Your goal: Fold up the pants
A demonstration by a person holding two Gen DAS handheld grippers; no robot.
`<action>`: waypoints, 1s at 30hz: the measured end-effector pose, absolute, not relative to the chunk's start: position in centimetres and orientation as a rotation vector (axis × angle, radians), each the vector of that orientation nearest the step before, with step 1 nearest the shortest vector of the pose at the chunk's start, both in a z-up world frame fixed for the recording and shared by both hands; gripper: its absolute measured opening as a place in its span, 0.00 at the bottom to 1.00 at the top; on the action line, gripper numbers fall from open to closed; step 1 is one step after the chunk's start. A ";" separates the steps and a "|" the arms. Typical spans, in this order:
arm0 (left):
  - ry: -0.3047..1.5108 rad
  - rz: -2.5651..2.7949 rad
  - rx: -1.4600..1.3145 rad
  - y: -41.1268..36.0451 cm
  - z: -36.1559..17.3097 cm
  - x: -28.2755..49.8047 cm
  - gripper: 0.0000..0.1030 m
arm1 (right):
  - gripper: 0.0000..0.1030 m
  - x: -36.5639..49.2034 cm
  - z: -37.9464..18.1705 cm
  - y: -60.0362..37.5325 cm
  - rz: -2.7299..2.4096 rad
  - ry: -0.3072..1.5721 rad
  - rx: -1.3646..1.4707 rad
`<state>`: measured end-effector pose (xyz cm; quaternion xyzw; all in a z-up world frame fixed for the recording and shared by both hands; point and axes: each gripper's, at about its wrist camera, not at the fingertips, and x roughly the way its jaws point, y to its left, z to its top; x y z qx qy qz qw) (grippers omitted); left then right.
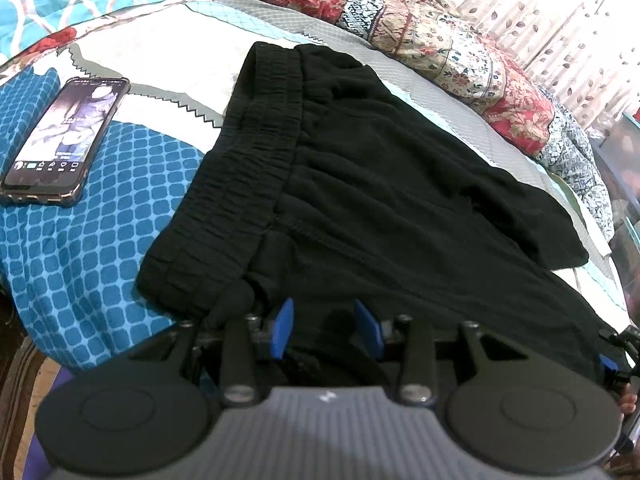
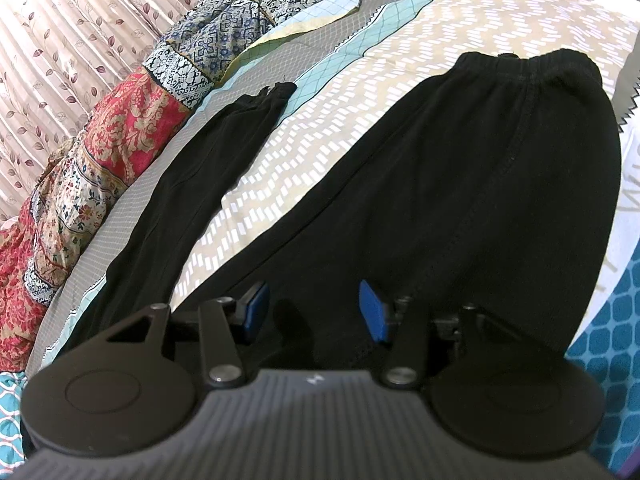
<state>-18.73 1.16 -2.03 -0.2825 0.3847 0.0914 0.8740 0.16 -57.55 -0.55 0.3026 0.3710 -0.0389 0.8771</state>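
Black pants (image 1: 360, 160) lie spread on the bed, with the elastic waistband (image 1: 248, 168) to the left in the left wrist view. My left gripper (image 1: 326, 328) sits low at the near corner of the pants beside the waistband. Its blue pads (image 1: 285, 326) are apart, with dark cloth lying between them. In the right wrist view the pants (image 2: 460, 200) run away to the waistband (image 2: 528, 60), and one leg (image 2: 192, 184) stretches off to the left. My right gripper (image 2: 314, 312) hovers open over the near part of the cloth, with its pads (image 2: 372, 312) not pressing on it.
A phone (image 1: 64, 140) with a lit screen lies on the blue-patterned bedsheet (image 1: 80, 260), left of the waistband. A bunched red and blue floral quilt (image 1: 440, 40) runs along the far side of the bed, also seen as the quilt (image 2: 100, 152). A leaf-print curtain (image 1: 560, 20) hangs behind it.
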 end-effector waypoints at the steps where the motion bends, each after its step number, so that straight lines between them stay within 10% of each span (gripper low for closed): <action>1: 0.803 0.190 -0.589 1.1 -2.0 -18.7 0.36 | 0.51 0.1 -0.5 -57.5 -0.082 0.774 0.631; 30: 0.789 0.153 -0.554 1.5 -2.0 -18.6 0.44 | 0.51 0.1 -0.6 -57.1 -0.090 0.771 0.626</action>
